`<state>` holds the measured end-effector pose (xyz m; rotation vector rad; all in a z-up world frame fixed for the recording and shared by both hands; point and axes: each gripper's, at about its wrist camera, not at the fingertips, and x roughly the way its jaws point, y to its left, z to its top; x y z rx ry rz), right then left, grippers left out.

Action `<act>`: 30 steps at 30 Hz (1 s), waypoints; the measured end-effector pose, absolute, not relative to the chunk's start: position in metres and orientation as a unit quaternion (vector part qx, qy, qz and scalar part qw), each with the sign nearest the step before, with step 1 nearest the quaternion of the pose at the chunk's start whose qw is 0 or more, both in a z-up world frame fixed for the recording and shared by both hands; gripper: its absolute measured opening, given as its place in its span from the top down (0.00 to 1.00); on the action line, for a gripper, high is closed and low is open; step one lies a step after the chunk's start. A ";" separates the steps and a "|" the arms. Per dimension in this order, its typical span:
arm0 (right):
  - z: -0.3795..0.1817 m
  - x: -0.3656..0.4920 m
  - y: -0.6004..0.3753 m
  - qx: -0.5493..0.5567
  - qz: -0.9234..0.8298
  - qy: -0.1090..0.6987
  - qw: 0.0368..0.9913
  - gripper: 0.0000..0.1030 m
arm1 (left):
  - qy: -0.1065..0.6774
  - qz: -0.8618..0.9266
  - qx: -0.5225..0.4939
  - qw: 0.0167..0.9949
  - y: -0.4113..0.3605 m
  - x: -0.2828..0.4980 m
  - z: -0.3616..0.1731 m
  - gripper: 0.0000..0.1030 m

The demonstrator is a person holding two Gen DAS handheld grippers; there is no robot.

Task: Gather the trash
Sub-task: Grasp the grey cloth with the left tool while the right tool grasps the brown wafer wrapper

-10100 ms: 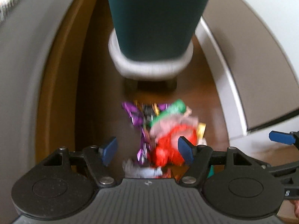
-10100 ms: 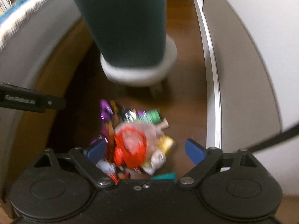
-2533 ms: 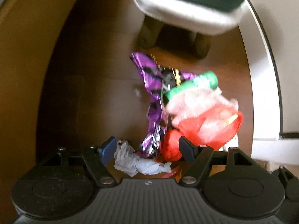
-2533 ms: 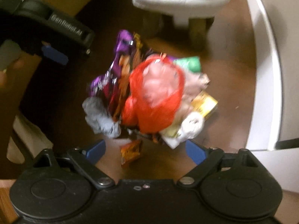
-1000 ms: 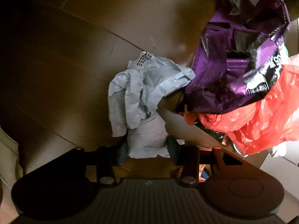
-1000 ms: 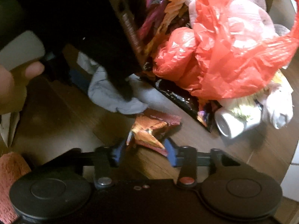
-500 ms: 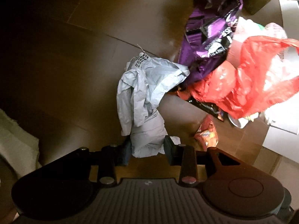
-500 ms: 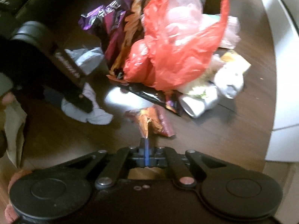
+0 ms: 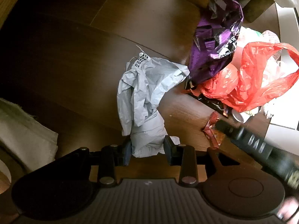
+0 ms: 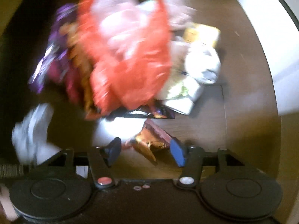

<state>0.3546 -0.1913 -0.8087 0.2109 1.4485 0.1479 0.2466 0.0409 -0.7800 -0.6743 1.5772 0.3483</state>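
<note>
The left gripper (image 9: 146, 150) pinches the grey paper (image 9: 147, 100). The right gripper (image 10: 144, 154) (its jaws have just been opening) straddles the orange wrapper (image 10: 149, 143) without pressing it. Most trash, the red bag (image 9: 248, 85) and purple wrapper (image 9: 216, 37), remains on the floor (image 9: 74, 56).

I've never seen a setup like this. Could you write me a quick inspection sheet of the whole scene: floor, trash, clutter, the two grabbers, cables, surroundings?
Surface: dark wooden floor, bare away from the pile.
Job's things: crumpled grey bag; purple snack bag; red plastic bag; small orange wrapper; white and yellow scraps.
Clutter: pale cloth at the left edge.
Grippers: left gripper pinches the grey bag's lower end; right gripper has just been opening, jaws apart on either side of the orange wrapper, not pressing it.
Cables: nothing seen.
Surroundings: wooden furniture leg; white panel beside the floor.
</note>
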 end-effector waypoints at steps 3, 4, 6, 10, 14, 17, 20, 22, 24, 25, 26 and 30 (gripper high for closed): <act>-0.817 0.362 -0.204 0.172 0.020 0.664 0.728 0.36 | 0.691 0.151 -0.295 0.643 0.039 0.247 -0.784 0.67; -0.821 0.364 -0.208 0.197 0.007 0.666 0.719 0.36 | 0.690 0.150 -0.295 0.643 0.036 0.248 -0.789 0.67; -0.829 0.366 -0.212 0.217 -0.019 0.678 0.702 0.36 | 0.690 0.148 -0.297 0.643 0.035 0.249 -0.791 0.67; -0.840 0.360 -0.212 0.206 -0.036 0.692 0.691 0.40 | 0.691 0.144 -0.297 0.643 0.034 0.249 -0.793 0.67; -0.843 0.348 -0.216 0.203 -0.028 0.692 0.692 0.65 | 0.692 0.141 -0.297 0.643 0.035 0.247 -0.790 0.67; -0.842 0.336 -0.217 0.185 -0.013 0.685 0.705 0.70 | 0.692 0.138 -0.294 0.645 0.036 0.246 -0.787 0.68; -0.829 0.325 -0.222 0.155 0.006 0.675 0.721 0.71 | 0.693 0.137 -0.292 0.645 0.034 0.245 -0.781 0.70; -0.813 0.322 -0.221 0.135 0.020 0.667 0.732 0.71 | 0.692 0.131 -0.289 0.648 0.031 0.245 -0.773 0.73; -0.799 0.316 -0.221 0.112 0.034 0.661 0.741 0.71 | 0.692 0.125 -0.284 0.652 0.028 0.246 -0.766 0.84; -0.792 0.315 -0.222 0.105 0.038 0.660 0.743 0.71 | 0.693 0.122 -0.282 0.652 0.027 0.247 -0.763 0.86; -0.786 0.314 -0.223 0.098 0.043 0.661 0.743 0.71 | 0.694 0.122 -0.281 0.652 0.027 0.248 -0.760 0.87; -0.753 0.318 -0.227 0.091 0.049 0.655 0.749 0.71 | 0.690 0.125 -0.289 0.652 0.030 0.250 -0.744 0.89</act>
